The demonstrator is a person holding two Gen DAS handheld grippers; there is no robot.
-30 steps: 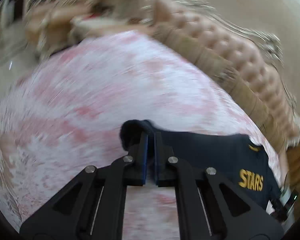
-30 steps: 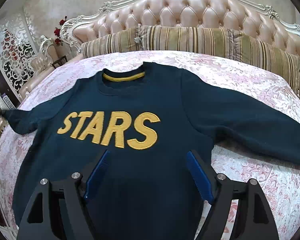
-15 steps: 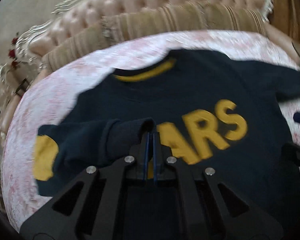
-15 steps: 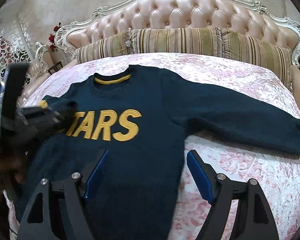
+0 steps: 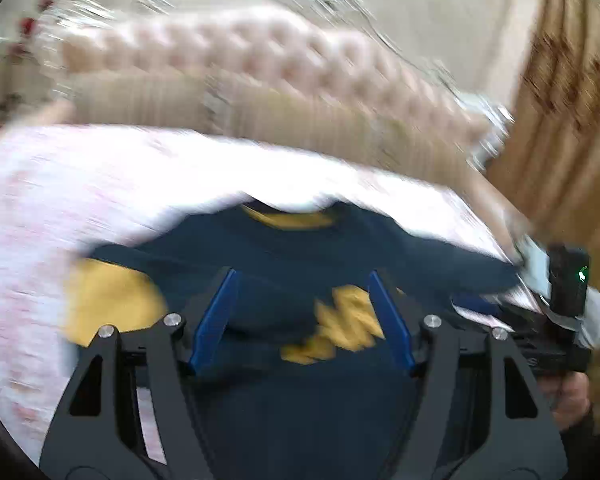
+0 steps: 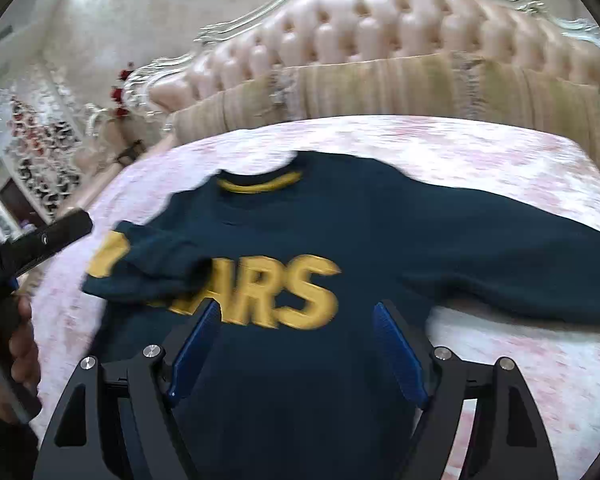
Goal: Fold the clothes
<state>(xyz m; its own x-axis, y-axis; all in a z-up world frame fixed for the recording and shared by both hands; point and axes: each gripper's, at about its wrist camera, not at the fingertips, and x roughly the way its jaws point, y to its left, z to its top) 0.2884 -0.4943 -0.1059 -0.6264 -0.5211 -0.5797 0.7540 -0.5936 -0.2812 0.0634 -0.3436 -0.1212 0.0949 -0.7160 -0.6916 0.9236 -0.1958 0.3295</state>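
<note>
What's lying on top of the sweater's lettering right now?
The folded-in sleeve lies across the chest of the sweater, covering the first letters; only "ARS" shows. What is beneath the sweater is hidden.

The left wrist view is aimed forward between the spread blue-padded fingers of the left gripper [image 5: 302,320], low over the navy sweatshirt with yellow letters [image 5: 300,420]; heavy blur is seen. The right wrist view is set low behind the right gripper [image 6: 298,350], facing the tufted pink headboard [image 6: 380,28] at 12 o'clock. Sweatshirt, pink floral bedspread [image 6: 440,148] and headboard are shared.
</note>
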